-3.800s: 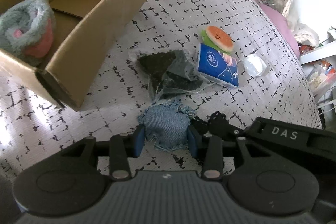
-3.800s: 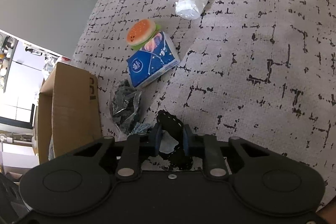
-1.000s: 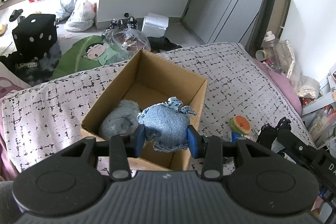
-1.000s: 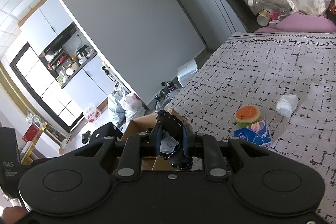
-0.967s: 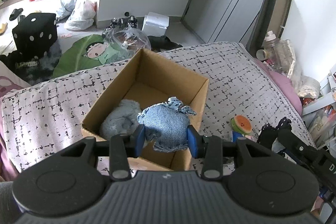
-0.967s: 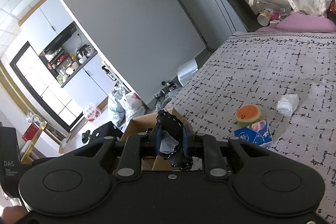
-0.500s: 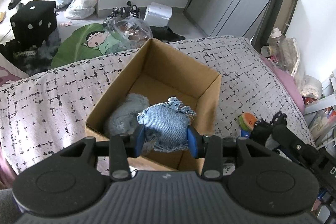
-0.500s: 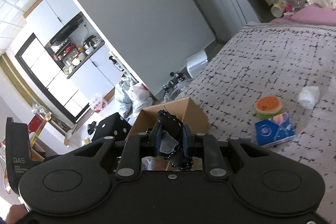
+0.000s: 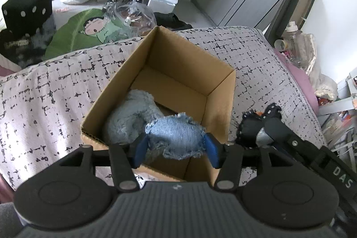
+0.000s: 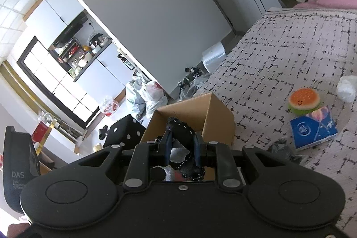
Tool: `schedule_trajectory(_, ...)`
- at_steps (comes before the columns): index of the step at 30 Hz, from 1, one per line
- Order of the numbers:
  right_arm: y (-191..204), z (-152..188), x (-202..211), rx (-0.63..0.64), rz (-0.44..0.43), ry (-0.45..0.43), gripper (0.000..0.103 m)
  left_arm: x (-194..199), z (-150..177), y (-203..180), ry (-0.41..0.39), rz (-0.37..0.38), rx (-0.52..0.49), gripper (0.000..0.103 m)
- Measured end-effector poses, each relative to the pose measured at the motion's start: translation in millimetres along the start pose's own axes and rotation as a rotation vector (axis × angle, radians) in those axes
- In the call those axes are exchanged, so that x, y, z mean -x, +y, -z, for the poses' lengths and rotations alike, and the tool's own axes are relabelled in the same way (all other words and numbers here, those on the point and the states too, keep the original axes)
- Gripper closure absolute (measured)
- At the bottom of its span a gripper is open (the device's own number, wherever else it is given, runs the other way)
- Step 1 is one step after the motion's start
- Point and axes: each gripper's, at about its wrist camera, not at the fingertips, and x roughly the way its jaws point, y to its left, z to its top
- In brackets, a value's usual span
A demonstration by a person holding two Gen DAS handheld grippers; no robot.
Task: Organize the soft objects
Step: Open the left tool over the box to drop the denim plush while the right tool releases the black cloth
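Left gripper (image 9: 176, 147) jaws just widened, denim pouch (image 9: 177, 137) between them above the cardboard box (image 9: 219, 113), right gripper (image 10: 181, 147) clamped on a black pouch (image 10: 181, 130) over the box's rim

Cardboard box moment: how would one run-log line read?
left gripper: jaws just opening, denim pouch over cardboard box | right gripper: shut on black pouch

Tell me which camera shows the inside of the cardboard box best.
The left wrist view: it looks down into the box, showing a fluffy toy inside. The right wrist view shows only its outer walls behind the gripper.
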Motion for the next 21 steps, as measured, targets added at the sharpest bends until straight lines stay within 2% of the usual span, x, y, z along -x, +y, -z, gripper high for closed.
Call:
schedule_trajectory(11,10,7,-16,-0.01,-0.018,0.048,0.082,12,-11,17,-0.021,-0.026,0.031,0.045)
schedule_trajectory(12,11,9,-17,-0.011,-0.02,0.063,0.077,12,-12,18,-0.022,-0.028,0.033,0.045)
schedule_trajectory(16,11,10,-17,-0.032,-0.018,0.1,0.07,16,-13,21,-0.025,-0.041,0.035,0.045)
schedule_trajectory(18,10,9,-14,-0.042,-0.012,0.093,0.058,18,-13,21,-0.027,-0.047,0.034,0.045)
schedule_trajectory(21,8,6,-7,-0.065,-0.008,0.075,0.054,22,-12,19,-0.033,-0.058,0.025,0.043)
